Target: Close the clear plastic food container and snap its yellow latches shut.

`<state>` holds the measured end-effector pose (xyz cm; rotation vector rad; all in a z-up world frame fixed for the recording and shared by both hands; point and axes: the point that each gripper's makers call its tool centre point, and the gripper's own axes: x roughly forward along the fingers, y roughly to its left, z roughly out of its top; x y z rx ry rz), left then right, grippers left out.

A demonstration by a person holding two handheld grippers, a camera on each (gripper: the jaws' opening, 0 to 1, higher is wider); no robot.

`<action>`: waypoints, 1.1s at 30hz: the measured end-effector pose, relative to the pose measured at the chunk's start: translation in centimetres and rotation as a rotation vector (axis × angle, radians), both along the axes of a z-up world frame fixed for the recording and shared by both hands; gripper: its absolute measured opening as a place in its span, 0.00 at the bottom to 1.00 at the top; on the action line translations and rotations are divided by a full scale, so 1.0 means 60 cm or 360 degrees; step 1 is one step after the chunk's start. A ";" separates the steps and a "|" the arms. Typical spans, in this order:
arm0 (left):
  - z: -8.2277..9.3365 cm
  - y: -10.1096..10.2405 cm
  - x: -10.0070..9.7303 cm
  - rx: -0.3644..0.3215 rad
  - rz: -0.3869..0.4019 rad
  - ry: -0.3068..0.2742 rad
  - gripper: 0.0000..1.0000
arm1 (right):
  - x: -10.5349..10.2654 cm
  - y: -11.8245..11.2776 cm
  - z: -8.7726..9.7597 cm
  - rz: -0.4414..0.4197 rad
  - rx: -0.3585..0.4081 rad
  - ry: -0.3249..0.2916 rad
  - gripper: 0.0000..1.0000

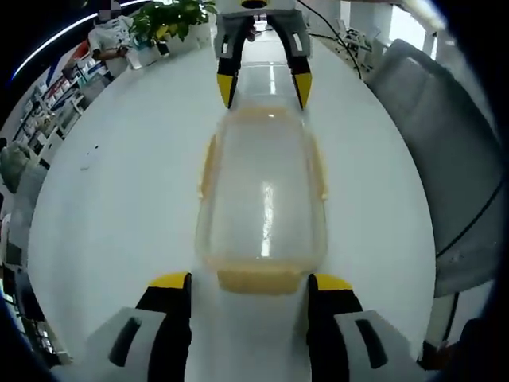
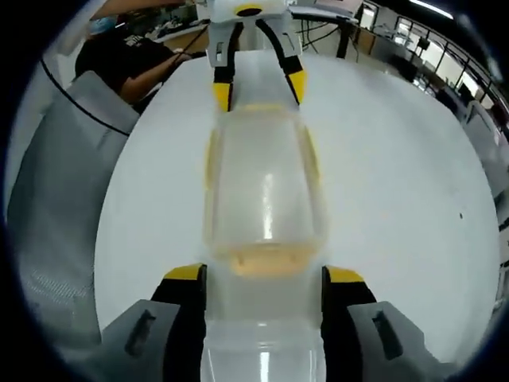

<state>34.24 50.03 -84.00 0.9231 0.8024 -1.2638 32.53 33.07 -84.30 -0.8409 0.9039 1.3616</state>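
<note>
A clear plastic container [image 1: 262,187] with its lid on lies lengthwise on the white table [image 1: 119,207], between my two grippers. Yellow latches run along its long sides [image 1: 208,163] and across its ends [image 1: 258,278]. My left gripper [image 1: 250,282] is open, its yellow-tipped jaws on either side of the near end latch without gripping it. Facing it from the far end is my right gripper [image 1: 263,83], also open. In the right gripper view the same container [image 2: 262,187] lies ahead, the right gripper [image 2: 265,275] straddles its end latch [image 2: 266,260], and the left gripper [image 2: 256,86] stands open beyond.
A grey chair [image 1: 445,159] stands against one long side of the table and appears again [image 2: 56,199] in the right gripper view. A potted plant [image 1: 171,20] sits at the table's far end. A person in black [image 2: 127,60] leans at the far edge.
</note>
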 end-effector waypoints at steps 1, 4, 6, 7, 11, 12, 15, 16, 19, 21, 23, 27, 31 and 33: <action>0.000 0.000 0.000 0.0001 -0.0002 0.0004 0.53 | 0.000 0.000 -0.002 0.0002 -0.0006 0.0000 0.53; -0.001 -0.002 -0.003 0.0009 -0.0035 0.0011 0.51 | 0.003 0.000 -0.002 0.0025 -0.0025 -0.0025 0.50; 0.001 -0.006 -0.004 0.0013 -0.0084 -0.0016 0.46 | 0.008 0.002 -0.002 0.0015 -0.0020 -0.0027 0.48; 0.004 -0.012 -0.003 0.0009 -0.0151 -0.0054 0.40 | 0.010 0.002 -0.001 0.0003 -0.0022 -0.0024 0.47; 0.002 -0.013 -0.007 0.0017 -0.0131 -0.0033 0.37 | 0.012 0.002 -0.003 -0.0018 -0.0044 -0.0017 0.47; 0.002 -0.014 -0.007 0.0016 -0.0128 -0.0025 0.37 | 0.012 0.004 -0.003 -0.0016 -0.0043 -0.0019 0.46; 0.000 -0.013 -0.009 0.0020 -0.0110 0.0001 0.34 | 0.013 0.003 -0.006 -0.0007 -0.0075 -0.0023 0.43; 0.000 -0.013 -0.009 0.0020 -0.0117 0.0001 0.34 | 0.013 0.003 -0.007 -0.0004 -0.0078 -0.0021 0.42; 0.000 -0.012 -0.009 0.0027 -0.0114 0.0002 0.34 | 0.011 0.004 -0.007 0.0009 -0.0095 -0.0020 0.41; -0.001 -0.012 -0.009 0.0032 -0.0112 0.0002 0.34 | 0.011 0.005 -0.008 0.0019 -0.0110 -0.0022 0.40; -0.001 -0.012 -0.008 0.0037 -0.0108 0.0004 0.34 | 0.011 0.007 -0.009 0.0028 -0.0127 -0.0025 0.39; -0.001 -0.011 -0.007 0.0046 -0.0098 0.0007 0.34 | 0.010 0.007 -0.010 0.0041 -0.0156 -0.0026 0.37; -0.001 -0.011 -0.008 0.0047 -0.0091 0.0012 0.33 | 0.010 0.007 -0.011 0.0044 -0.0169 -0.0018 0.37; -0.001 -0.011 -0.007 0.0050 -0.0092 0.0008 0.33 | 0.009 0.007 -0.010 0.0043 -0.0178 -0.0020 0.37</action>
